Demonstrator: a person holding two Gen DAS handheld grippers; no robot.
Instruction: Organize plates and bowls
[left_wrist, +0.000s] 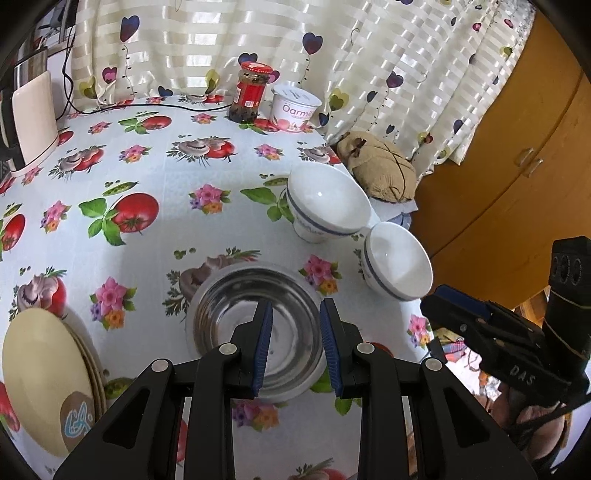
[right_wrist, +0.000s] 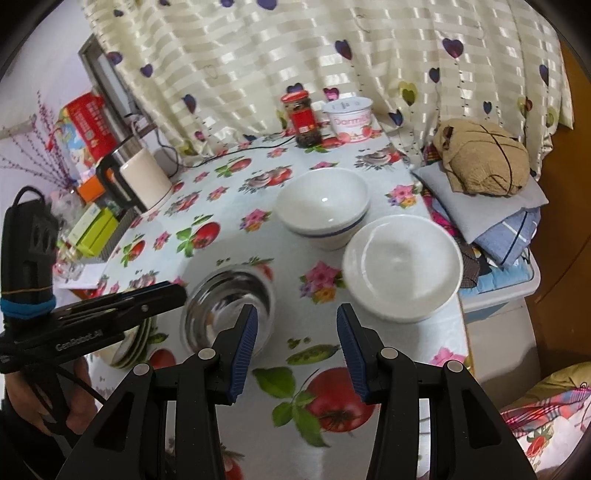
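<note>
— So, the left gripper (left_wrist: 296, 343): what is it doing?
— Its blue-padded jaws stand apart with nothing between them, above a round stainless-steel bowl (left_wrist: 258, 328) on the fruit-and-flower tablecloth (left_wrist: 155, 173). The right gripper (right_wrist: 295, 347) is spread wide too, over bare cloth between that steel bowl (right_wrist: 229, 306) and a white ceramic bowl with a blue band (right_wrist: 402, 267).
— Any writing?
— "GenRobot.AI" on the left gripper's body in the right wrist view, "DAS" on the right gripper's body in the left view. A white yoghurt tub (left_wrist: 295, 107) at the far edge reads "Oarmil…"; beside it stands a red-lidded glass jar (left_wrist: 249, 92) whose label is unreadable.
— And the dishes?
— A second white blue-banded bowl (right_wrist: 323, 208) sits just behind the first, both upright. Cream plates (left_wrist: 48, 380) are stacked near the left edge, the top one carrying a brown patch with blue lettering.
— Room to move?
— The nearer white bowl is close to the table's right edge; open cloth lies in the middle.
</note>
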